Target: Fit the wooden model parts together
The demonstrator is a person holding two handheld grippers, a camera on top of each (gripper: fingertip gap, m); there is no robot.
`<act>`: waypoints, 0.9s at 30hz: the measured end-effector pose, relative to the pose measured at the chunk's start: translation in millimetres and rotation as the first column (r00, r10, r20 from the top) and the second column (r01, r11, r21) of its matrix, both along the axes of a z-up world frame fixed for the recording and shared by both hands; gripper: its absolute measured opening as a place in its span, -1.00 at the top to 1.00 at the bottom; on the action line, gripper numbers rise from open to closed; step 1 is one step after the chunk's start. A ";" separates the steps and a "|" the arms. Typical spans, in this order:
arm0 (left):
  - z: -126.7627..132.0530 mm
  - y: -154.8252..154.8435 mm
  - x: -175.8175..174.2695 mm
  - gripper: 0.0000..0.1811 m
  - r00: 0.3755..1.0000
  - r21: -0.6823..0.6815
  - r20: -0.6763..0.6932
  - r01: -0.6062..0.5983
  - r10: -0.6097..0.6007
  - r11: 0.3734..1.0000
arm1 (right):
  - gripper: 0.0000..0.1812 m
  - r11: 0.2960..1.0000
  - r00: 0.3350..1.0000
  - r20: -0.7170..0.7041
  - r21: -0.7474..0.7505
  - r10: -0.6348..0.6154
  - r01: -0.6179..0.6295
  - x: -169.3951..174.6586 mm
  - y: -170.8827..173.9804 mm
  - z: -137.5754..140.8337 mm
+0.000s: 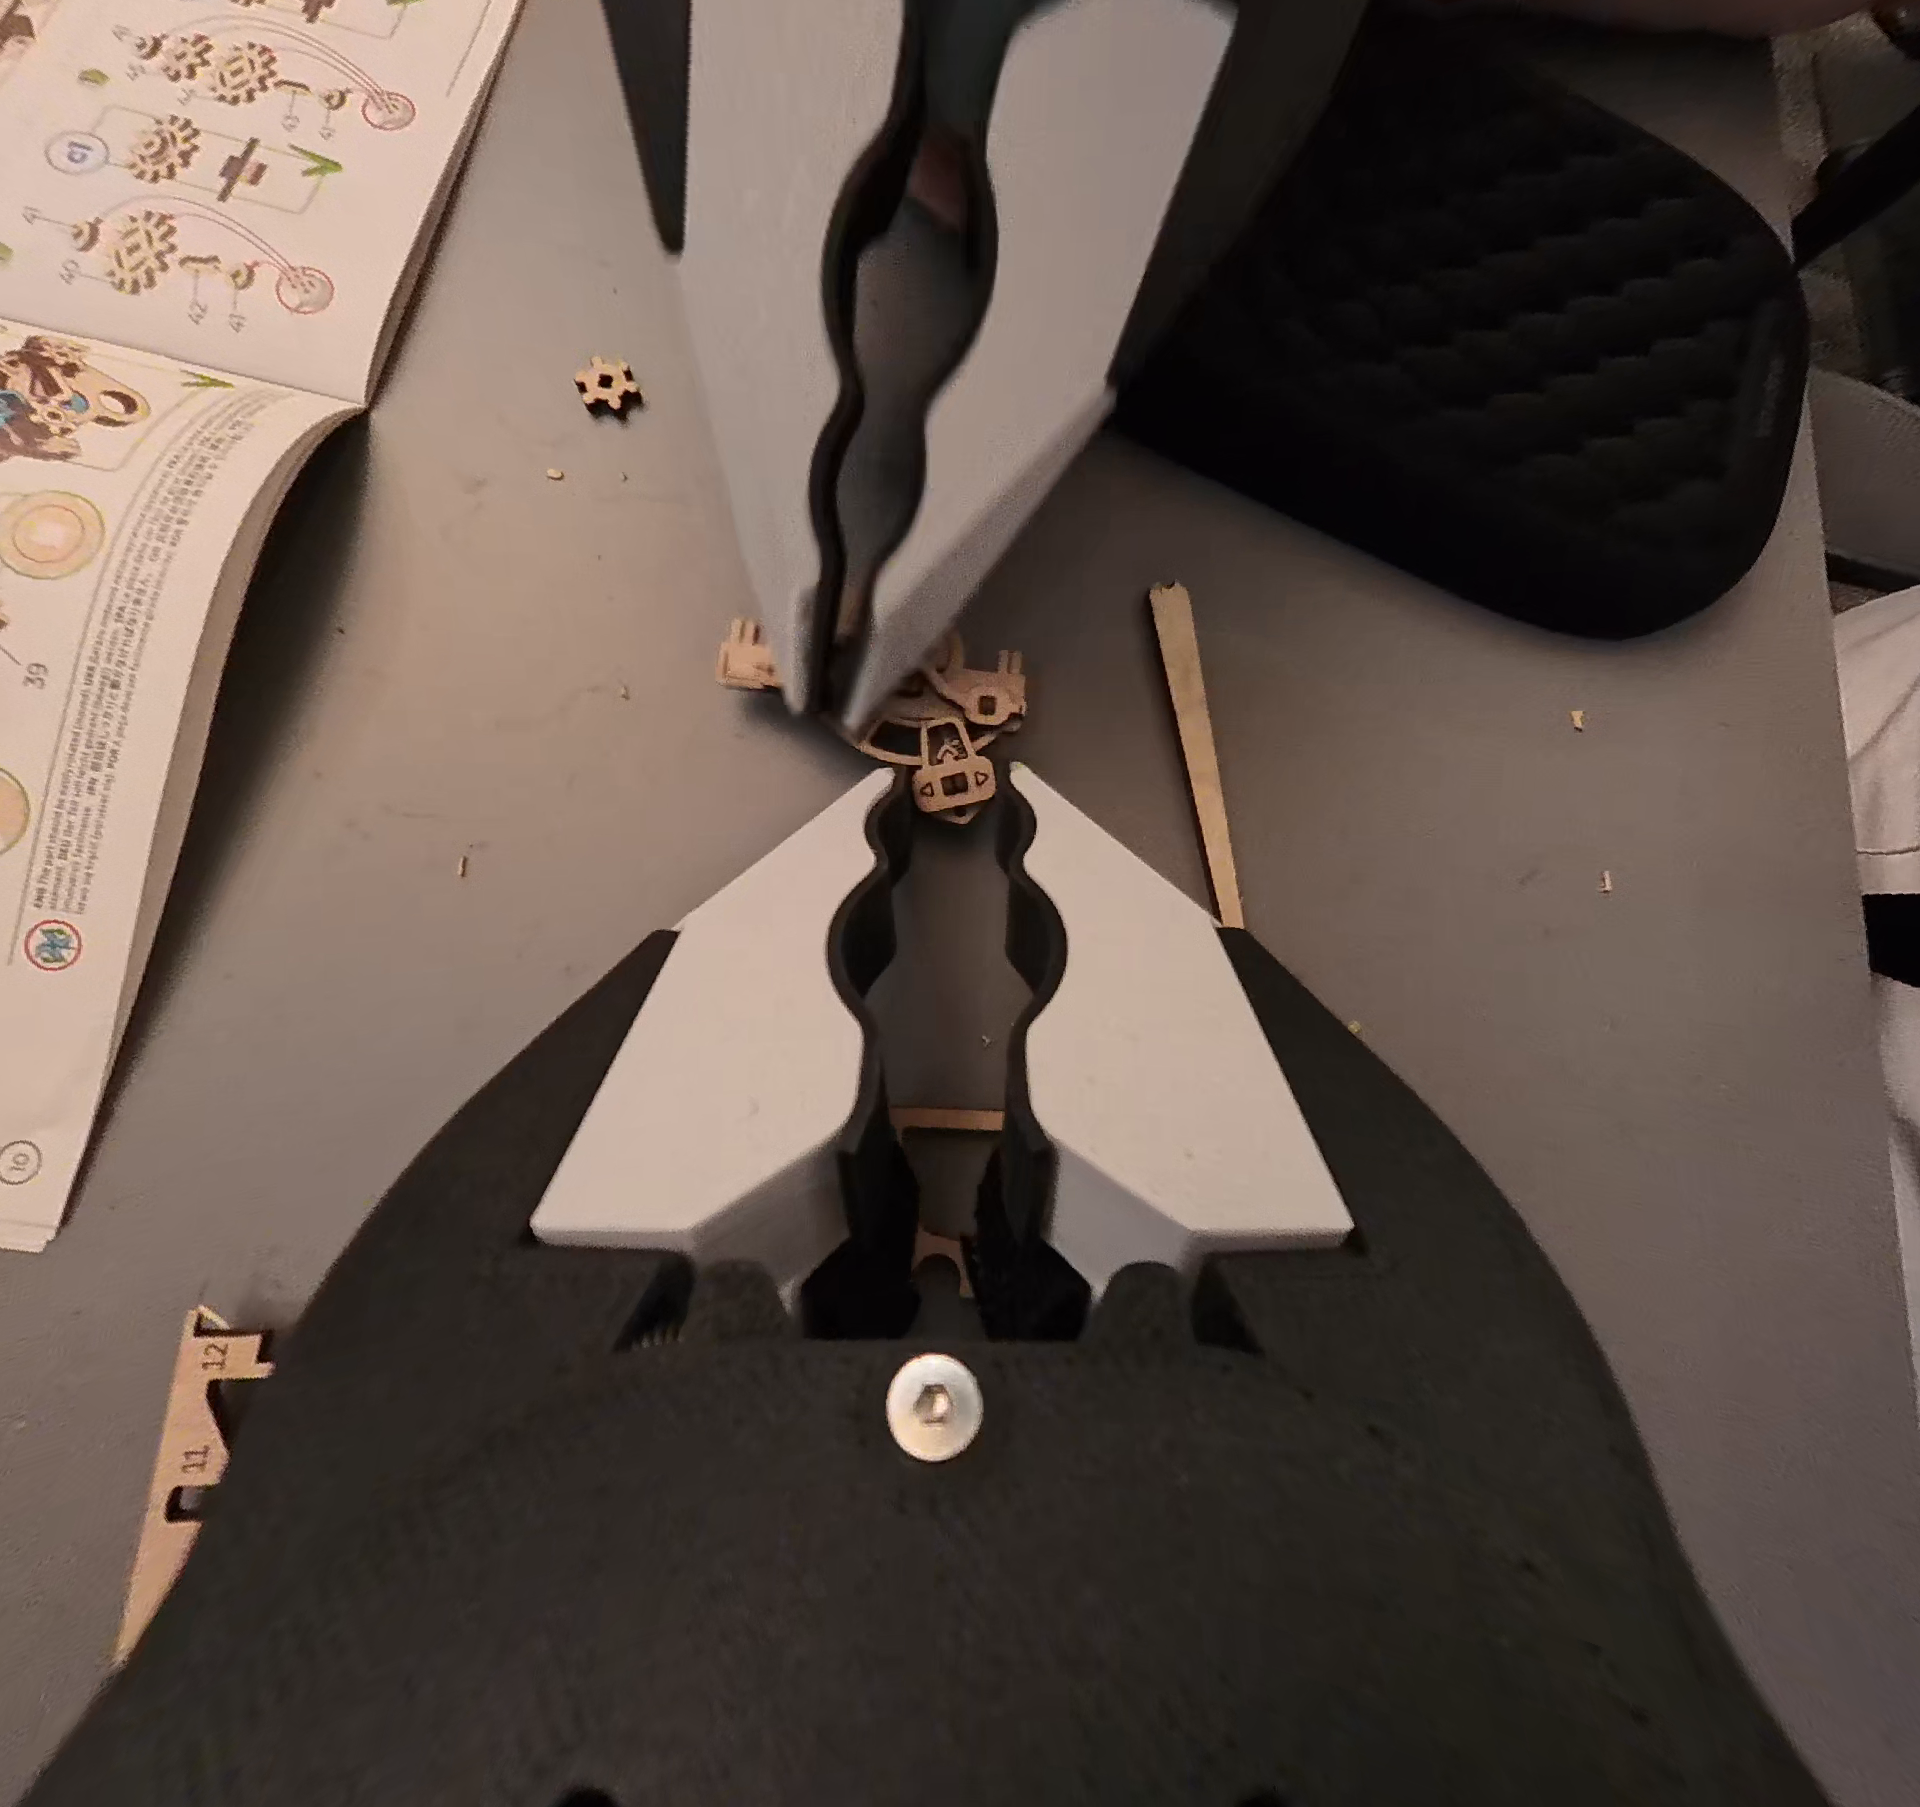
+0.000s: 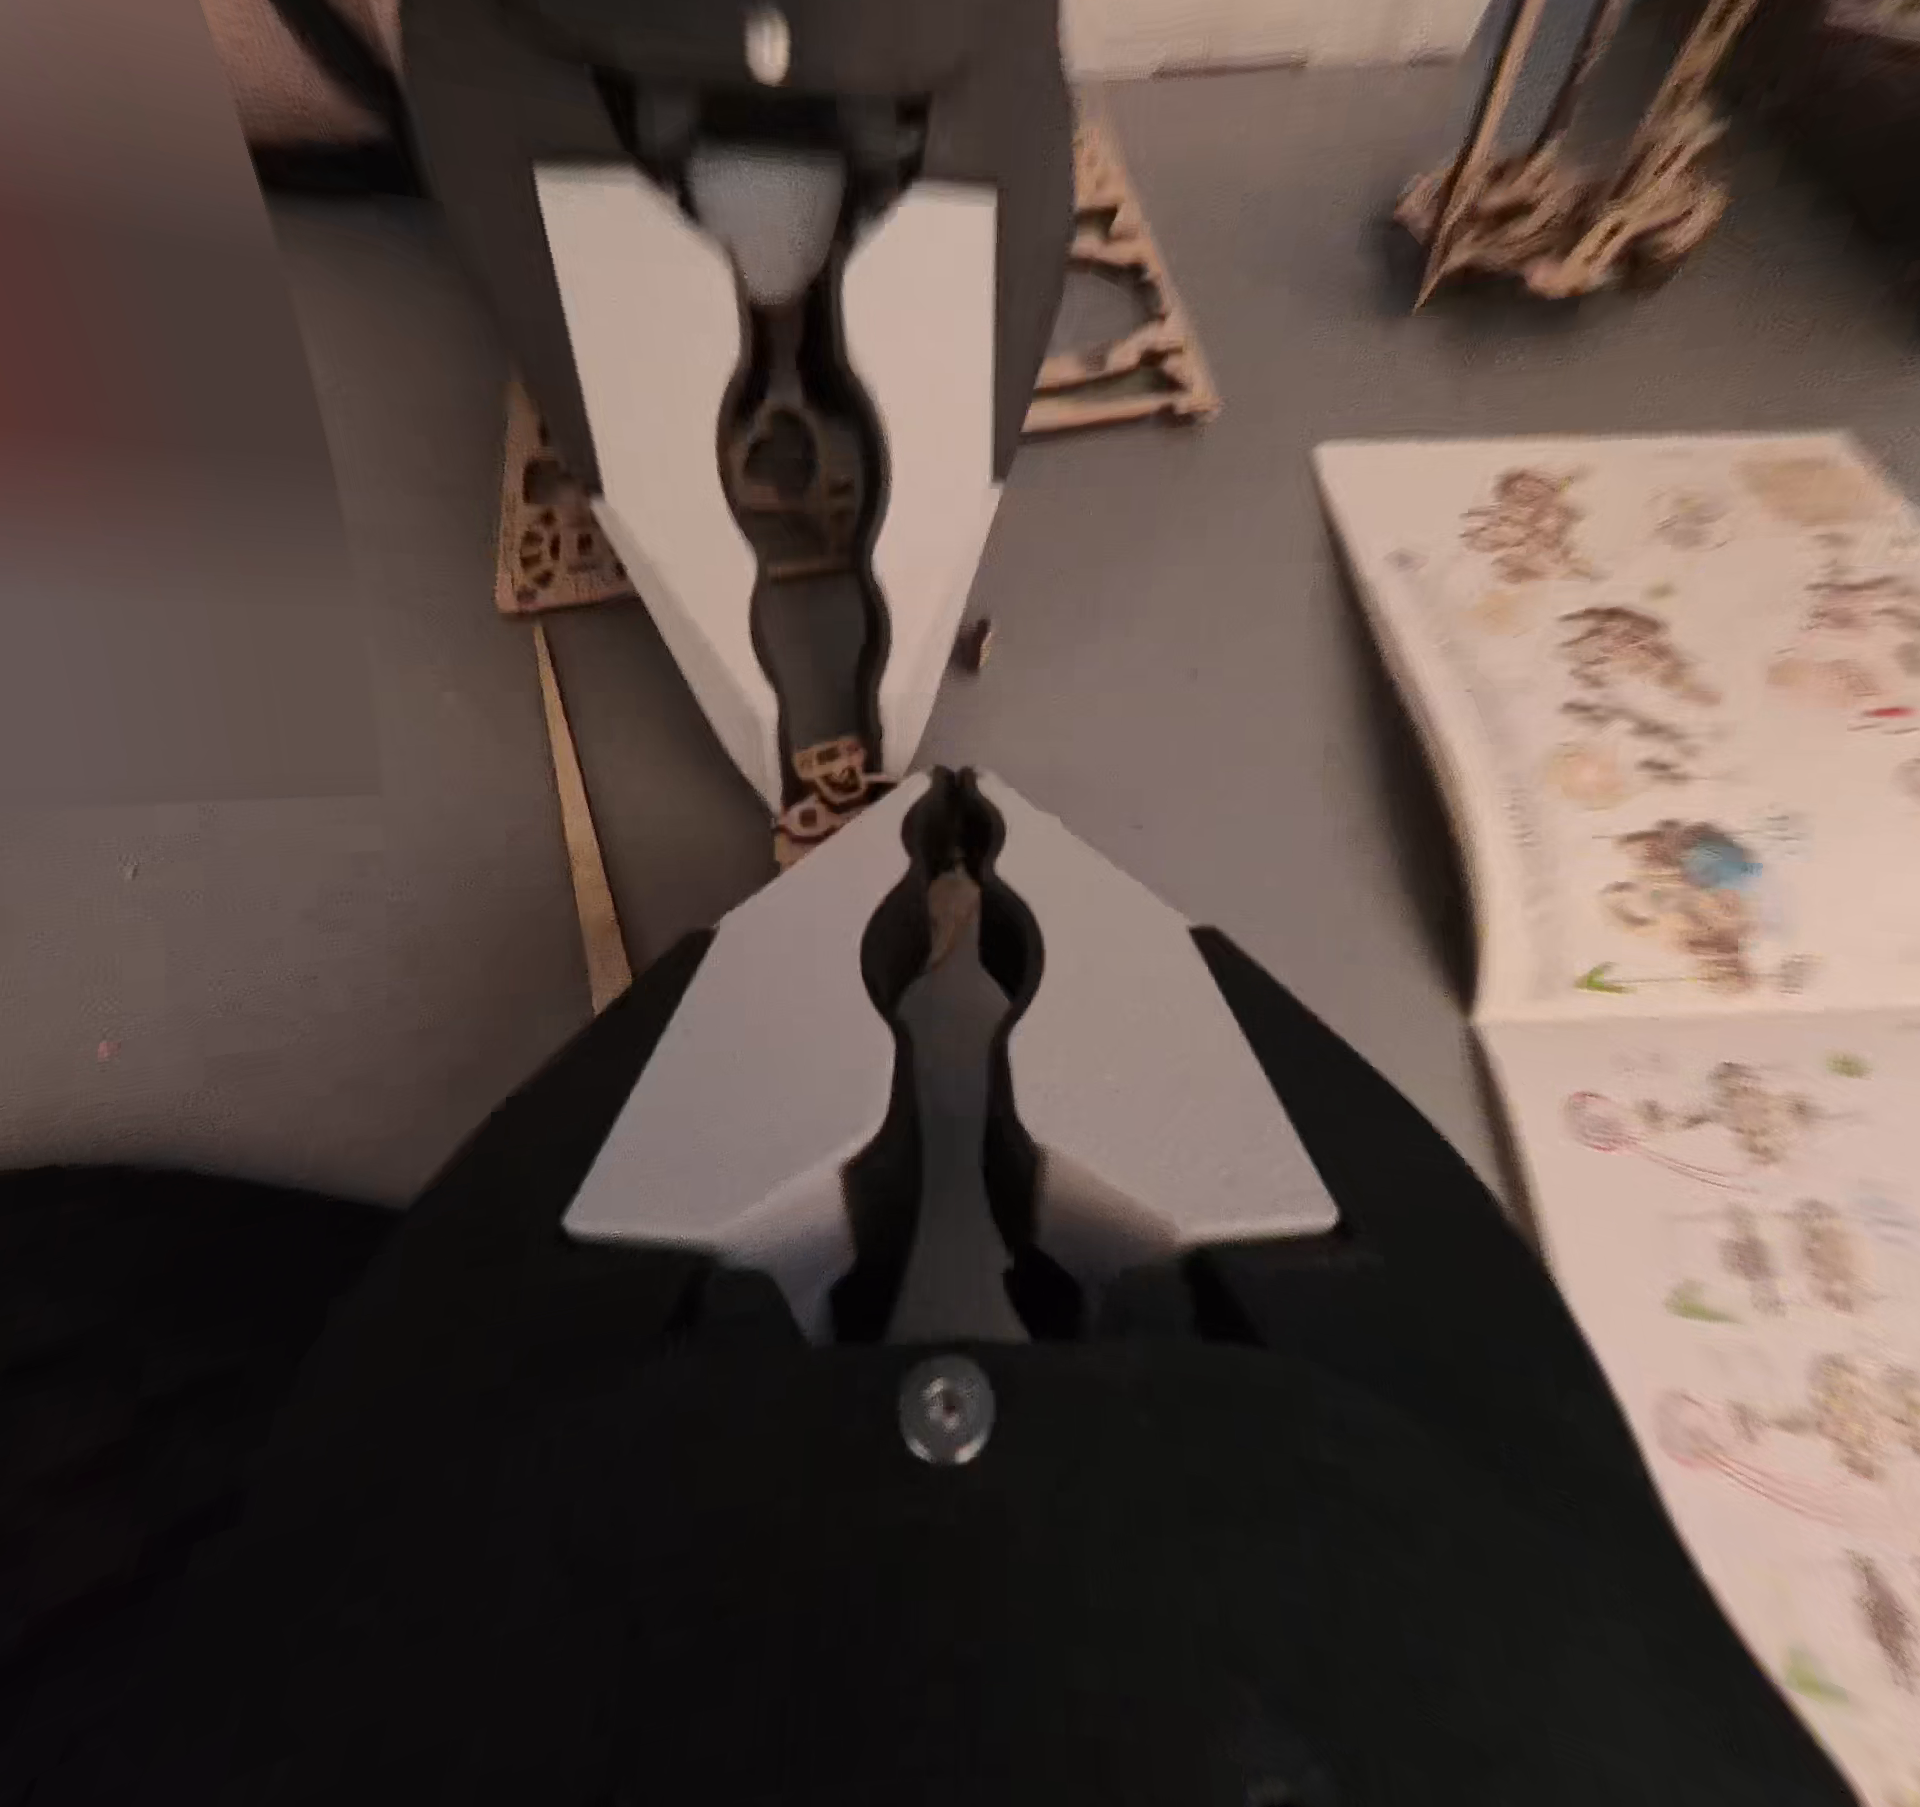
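Note:
A small wooden assembly (image 1: 951,786) of several tan laser-cut pieces sits just above the grey table (image 1: 468,926), between my two grippers. My left gripper (image 1: 953,778) has its fingertips close on either side of the assembly's near end and is shut on it. My right gripper (image 1: 826,703) comes in from above, tilted, with its jaws pressed together on a thin wooden part (image 2: 951,910) at the assembly's far side. In the right wrist view my right gripper (image 2: 956,781) meets the assembly (image 2: 831,770), and the left gripper (image 2: 831,765) faces it.
An open instruction booklet (image 1: 208,303) lies at the left, and also shows in the right wrist view (image 2: 1662,822). A loose wooden gear (image 1: 608,384), a wooden strip (image 1: 1195,749), a part sheet (image 1: 197,1445), a black cushion (image 1: 1455,355) and a built model (image 2: 1558,199) lie around. Less than 4 cm separates the two grippers' tips.

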State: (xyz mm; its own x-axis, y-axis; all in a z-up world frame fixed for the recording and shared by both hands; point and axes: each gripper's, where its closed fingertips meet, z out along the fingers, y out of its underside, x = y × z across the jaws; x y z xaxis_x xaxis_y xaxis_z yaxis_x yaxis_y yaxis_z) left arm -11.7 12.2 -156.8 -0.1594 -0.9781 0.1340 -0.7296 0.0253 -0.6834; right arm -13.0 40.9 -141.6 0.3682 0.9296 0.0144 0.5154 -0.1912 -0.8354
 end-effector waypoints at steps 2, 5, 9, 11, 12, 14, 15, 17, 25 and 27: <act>0.0 -0.3 -0.3 0.84 1.000 0.003 0.000 0.001 -0.001 1.000 | 0.97 0.997 1.000 -0.006 0.069 -0.021 0.021 4.0 4.5 21.5; 0.0 -0.5 -0.2 0.85 1.000 0.003 -0.002 0.004 -0.004 1.000 | 0.79 1.000 0.999 0.053 -0.007 0.001 0.000 5.4 -1.5 -11.5; 0.0 -0.4 -0.2 0.84 1.000 0.009 -0.002 0.005 -0.005 1.000 | 0.92 0.997 1.000 0.008 0.083 -0.008 0.008 5.9 2.4 19.7; -0.2 -0.5 -0.3 0.85 1.000 0.010 -0.004 0.006 -0.006 1.000 | 0.88 1.000 0.999 0.041 0.005 0.007 -0.007 4.1 -1.2 -9.1; -0.1 -0.6 -0.3 0.85 1.000 0.009 -0.002 0.005 -0.005 1.000 | 0.94 1.000 1.000 0.030 -0.005 0.003 -0.003 5.5 -0.4 -3.4; -0.2 -0.7 -0.6 0.85 1.000 0.011 -0.003 0.006 -0.006 1.000 | 1.00 0.996 0.999 0.036 0.084 -0.011 0.008 9.2 3.0 18.1; -0.2 -0.7 -0.5 0.85 1.000 0.012 -0.004 0.008 -0.008 1.000 | 1.00 0.996 0.999 -0.034 0.093 0.005 -0.002 4.2 -1.0 27.0; -0.1 -0.7 -0.5 0.85 1.000 0.008 -0.004 0.008 -0.008 1.000 | 0.98 1.000 1.000 -0.015 -0.013 0.002 -0.002 3.3 -1.5 -3.7; -0.4 -0.3 -1.2 0.85 1.000 0.015 -0.005 0.007 -0.007 1.000 | 1.00 0.999 0.998 0.050 -0.003 -0.034 0.034 14.2 3.6 5.4; -0.5 -0.2 -0.9 0.85 1.000 0.017 -0.008 0.009 -0.009 1.000 | 1.00 0.999 1.000 -0.010 0.036 -0.013 0.013 5.2 -1.1 15.1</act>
State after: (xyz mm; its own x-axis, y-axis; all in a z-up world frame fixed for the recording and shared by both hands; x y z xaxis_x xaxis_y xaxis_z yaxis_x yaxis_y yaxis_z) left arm -12.6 11.9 -157.3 -0.1673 -0.9787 0.1187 -0.7345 0.0435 -0.6772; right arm -7.8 39.8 -126.5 0.3808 0.9236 0.0444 0.5051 -0.1676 -0.8466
